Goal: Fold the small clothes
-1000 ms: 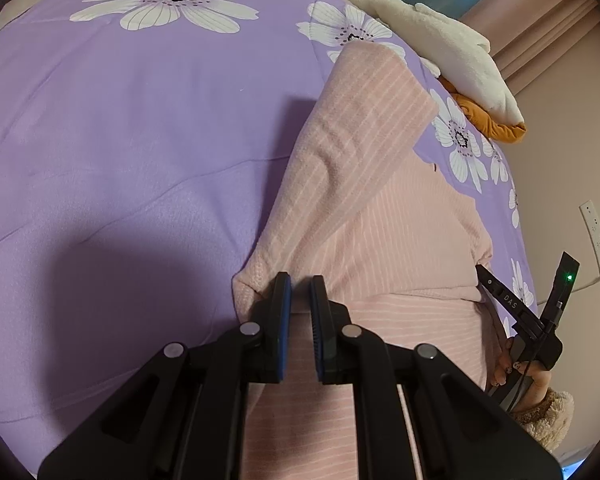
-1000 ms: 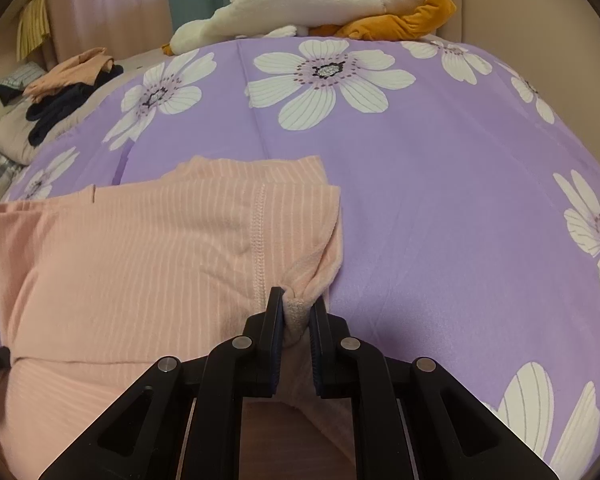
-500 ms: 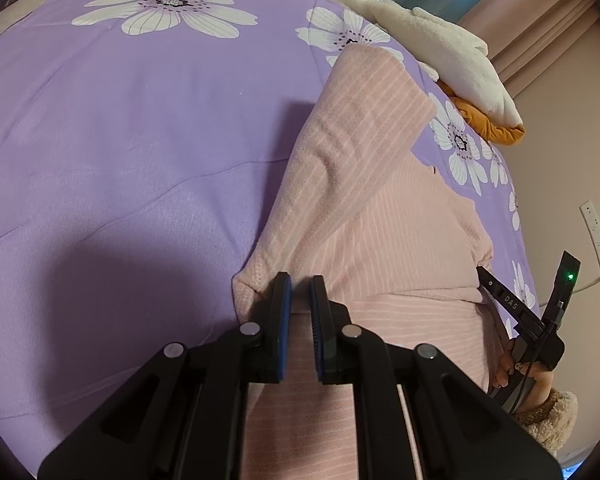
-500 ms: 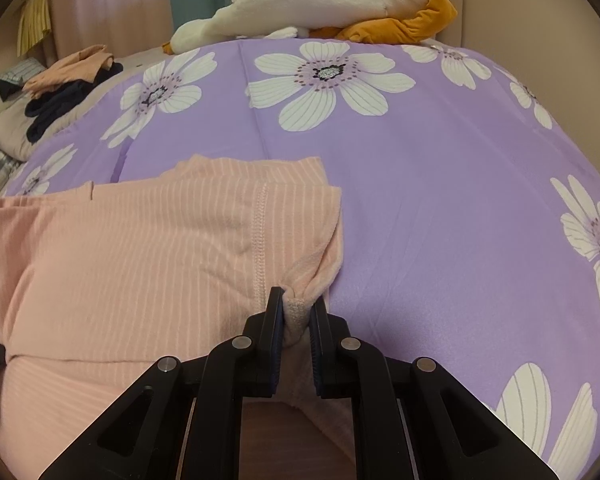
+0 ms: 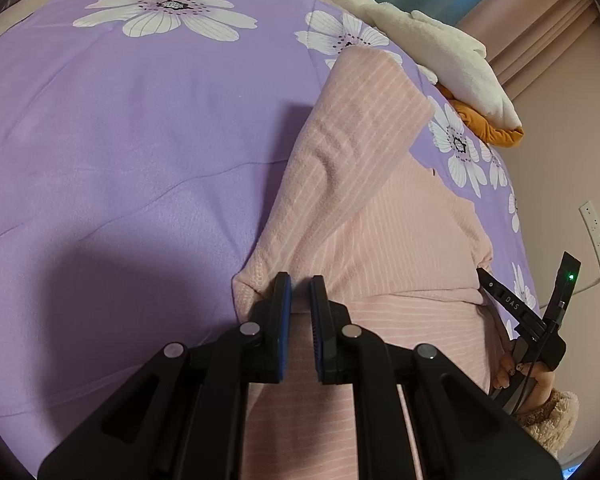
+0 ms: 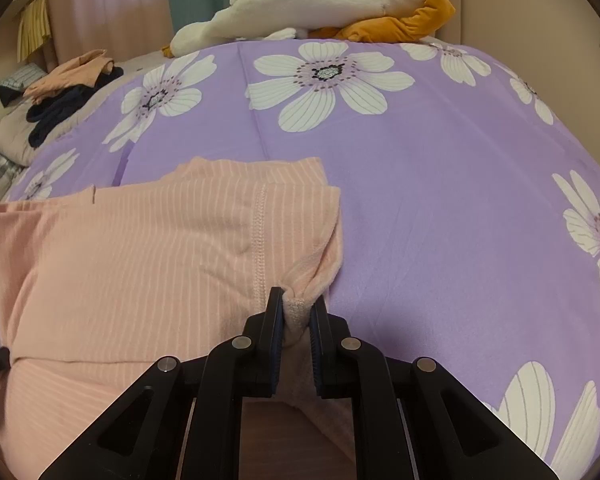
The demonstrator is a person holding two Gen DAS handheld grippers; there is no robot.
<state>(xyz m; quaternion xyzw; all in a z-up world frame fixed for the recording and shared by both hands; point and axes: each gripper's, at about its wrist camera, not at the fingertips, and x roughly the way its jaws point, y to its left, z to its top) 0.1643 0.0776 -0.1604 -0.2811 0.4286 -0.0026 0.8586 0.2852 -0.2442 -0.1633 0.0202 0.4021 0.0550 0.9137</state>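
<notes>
Both tongs are pinching one folded edge of the pink striped garment (image 6: 140,248): left tongs (image 5: 298,300) and right tongs (image 6: 296,312) gripping opposite corners, keeping the fold taut above the bed (image 6: 440,184).

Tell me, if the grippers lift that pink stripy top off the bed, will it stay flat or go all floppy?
Probably floppy: the pink top already bunches into soft folds where the right gripper pinches its edge. It likely sags between the two grippers, since the left gripper holds another edge. It looks light and fuzzy, so it shouldn't slip on the purple flowered bedcover.
</notes>
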